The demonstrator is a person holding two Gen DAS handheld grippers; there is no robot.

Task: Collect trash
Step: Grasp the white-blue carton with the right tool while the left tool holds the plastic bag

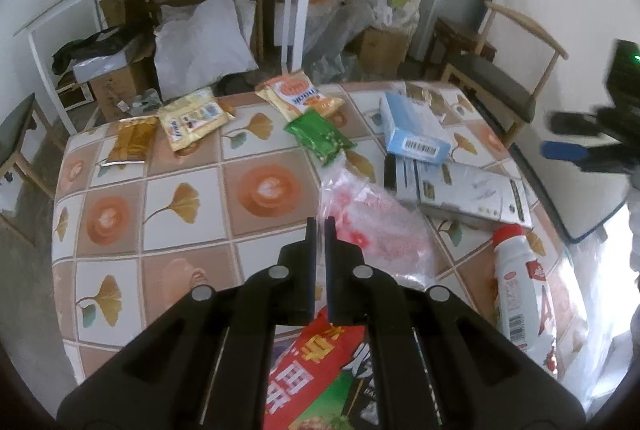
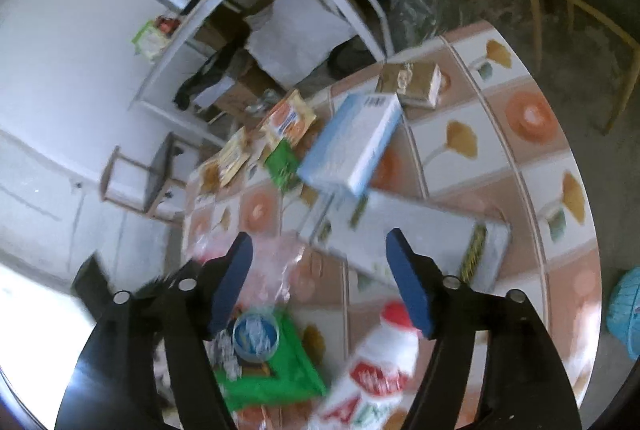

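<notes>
Right wrist view showed right tongs (image 2: 320, 278) wide open, empty, above a smooth white plastic bottle (image 2: 376, 362) lying flat, red cap toward cardboard boxes (image 2: 404, 238); left tongs (image 1: 319, 226) were closed, empty.

Both wrist views look down, sharing the table (image 1: 192, 198).

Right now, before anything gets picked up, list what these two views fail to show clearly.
- Red and green packet, left wrist view: mostly covered by the shut left gripper; whether it is pinched cannot be told.
- White bottle, right wrist view: blurred, base cut off by the bottom edge.
- Right gripper, left wrist view: blurred, cut by the right edge.
- Blue box label, right wrist view: smeared by motion.
- Clear plastic bag: its contents are unreadable.
</notes>
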